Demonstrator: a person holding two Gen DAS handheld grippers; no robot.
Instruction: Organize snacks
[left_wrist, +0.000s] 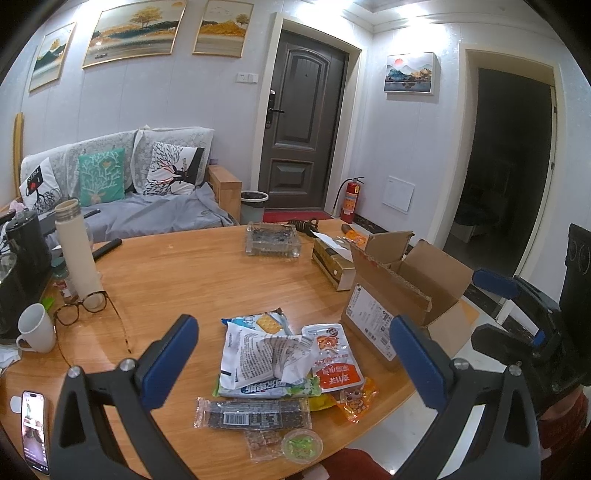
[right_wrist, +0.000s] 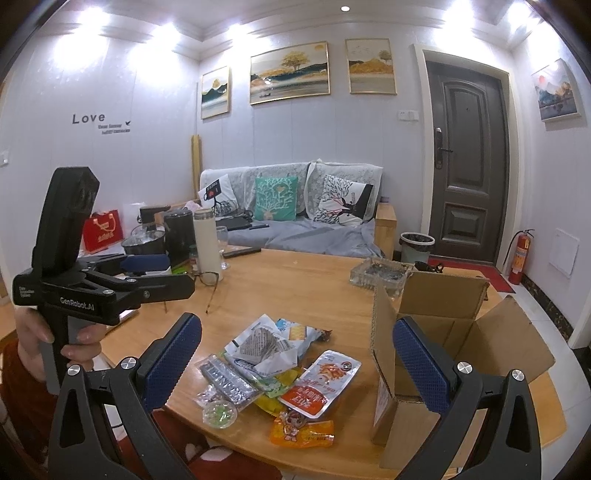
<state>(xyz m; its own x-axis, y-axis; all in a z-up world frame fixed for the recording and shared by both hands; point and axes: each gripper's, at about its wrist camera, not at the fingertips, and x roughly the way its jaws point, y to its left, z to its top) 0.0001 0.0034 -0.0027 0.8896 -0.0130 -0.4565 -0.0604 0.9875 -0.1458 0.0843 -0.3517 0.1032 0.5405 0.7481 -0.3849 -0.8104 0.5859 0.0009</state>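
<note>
1. Nearest the left wrist camera, the left gripper (left_wrist: 293, 354) hangs with jaws spread wide and empty over the snack pile (left_wrist: 280, 373) on the wooden table (left_wrist: 192, 273), just left of the open cardboard box (left_wrist: 402, 295). Glasses (left_wrist: 86, 308), a white mug (left_wrist: 35, 328) and a phone (left_wrist: 35, 430) lie further left.
2. From the right wrist view, the right gripper (right_wrist: 295, 356) is likewise wide open, holding nothing, above the snacks beside the box; "GenRobot.AI" reads on the other gripper, "Love" on the wall.

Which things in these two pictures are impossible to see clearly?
- Cardboard box interior: both views, its walls and flaps hide the bottom.
- Yellow packet: mostly buried under other snacks in both views.
- Phone screen: left wrist view, too small to read.
</note>
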